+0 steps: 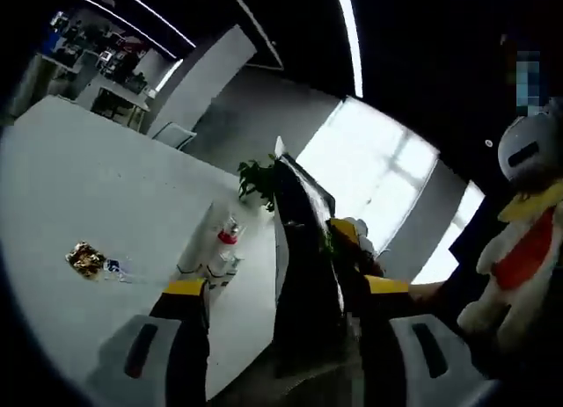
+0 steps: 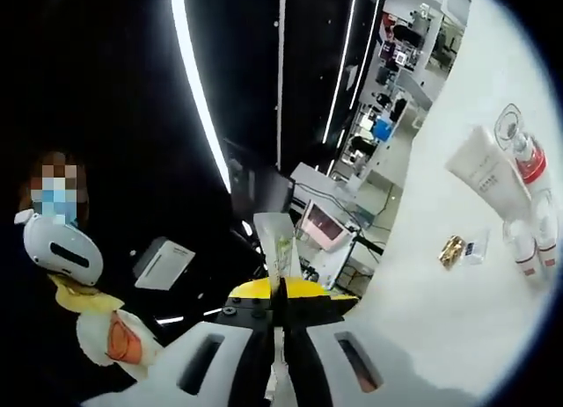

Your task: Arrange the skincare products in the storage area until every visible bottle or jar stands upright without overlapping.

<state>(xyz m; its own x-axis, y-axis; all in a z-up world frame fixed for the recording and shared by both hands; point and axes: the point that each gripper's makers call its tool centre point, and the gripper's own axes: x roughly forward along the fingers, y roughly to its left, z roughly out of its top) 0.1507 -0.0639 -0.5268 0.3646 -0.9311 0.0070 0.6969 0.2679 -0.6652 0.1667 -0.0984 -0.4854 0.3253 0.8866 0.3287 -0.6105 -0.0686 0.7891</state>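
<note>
On the white table (image 1: 79, 178), several small skincare bottles (image 1: 222, 253) stand together, one with a red cap. My left gripper (image 1: 286, 288) hangs off the table's edge, open, its yellow-tipped jaws wide apart with a dark flat panel (image 1: 303, 249) between them. My right gripper (image 2: 281, 291) is shut on a thin pale sachet-like tube (image 2: 275, 240) that sticks up from its yellow tips. In the right gripper view the table (image 2: 440, 337) carries a white tube (image 2: 484, 171) lying flat, a red-capped bottle (image 2: 528, 161) and two small bottles (image 2: 532, 244) beside it.
A gold-wrapped item (image 1: 85, 259) (image 2: 451, 250) and a small clear packet (image 2: 476, 246) lie on the table. A plant (image 1: 255, 180) stands at the table's far end. A plush toy (image 1: 523, 258) (image 2: 101, 328) wearing a white headset (image 1: 528, 148) sits off the table. Desks and screens fill the background.
</note>
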